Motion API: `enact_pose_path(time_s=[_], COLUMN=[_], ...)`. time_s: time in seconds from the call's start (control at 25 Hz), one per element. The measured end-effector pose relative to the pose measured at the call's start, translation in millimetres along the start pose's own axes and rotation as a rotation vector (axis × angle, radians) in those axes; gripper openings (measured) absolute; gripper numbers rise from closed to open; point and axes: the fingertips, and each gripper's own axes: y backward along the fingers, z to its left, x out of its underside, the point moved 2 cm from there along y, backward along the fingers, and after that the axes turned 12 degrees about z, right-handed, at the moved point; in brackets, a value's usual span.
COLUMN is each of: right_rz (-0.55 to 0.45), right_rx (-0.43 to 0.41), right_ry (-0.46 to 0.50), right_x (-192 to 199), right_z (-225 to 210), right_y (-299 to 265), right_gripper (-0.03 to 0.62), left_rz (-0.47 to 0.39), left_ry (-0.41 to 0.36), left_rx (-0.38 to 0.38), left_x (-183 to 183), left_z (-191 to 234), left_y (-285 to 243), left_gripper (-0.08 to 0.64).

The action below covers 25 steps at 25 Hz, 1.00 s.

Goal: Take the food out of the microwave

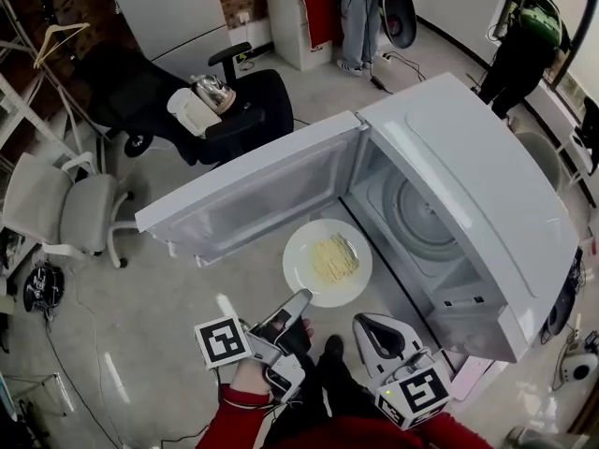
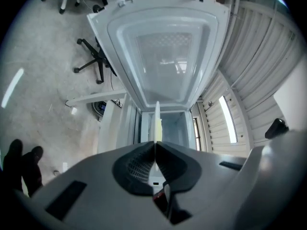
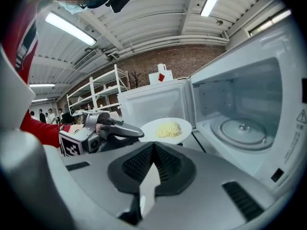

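Observation:
A white plate point(image 1: 301, 269) with a heap of pale yellow noodles point(image 1: 333, 257) hangs in front of the open microwave point(image 1: 487, 204), outside its cavity. My left gripper point(image 1: 304, 297) is shut on the plate's near rim. In the left gripper view the plate point(image 2: 157, 121) shows edge-on, clamped between the jaws of the left gripper point(image 2: 156, 143). The right gripper point(image 1: 367, 324) is shut and empty, low and to the right of the plate. From the right gripper view, that gripper point(image 3: 153, 145) faces the plate point(image 3: 182, 134), the left gripper point(image 3: 120, 130) and the bare glass turntable point(image 3: 242, 131).
The microwave door point(image 1: 262, 190) swings out to the left, just behind the plate. A black office chair point(image 1: 234, 110) carries a kettle point(image 1: 213, 89). A white chair point(image 1: 65, 209) stands at the left. People point(image 1: 360, 17) stand at the back.

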Motion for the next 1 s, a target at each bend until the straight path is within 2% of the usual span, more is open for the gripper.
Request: enact_pose_path(time_s=[0.28,0.76,1.0], right_rz=[0.010,0.050,0.058], right_rx=[-0.094,-0.245,-0.305], right_ry=[0.058,0.151,0.195], right_x=[-6.1,-9.8,-15.3], right_z=[-8.2,50.6,89.5], right_y=[-18.8,-41.0,-60.7], right_gripper=[0.011,0.011,0.011], left_rz=[-0.159,-0.433,-0.520], left_ry=[0.024,0.071,0.075], left_rx=[-0.008,0.010,0.009], left_x=[-4.9,8.9,7.3], left_z=[7.5,14.2,18.2], left_y=[28.8,133.3,182.2], left_gripper=[0.020,0.020,0.020])
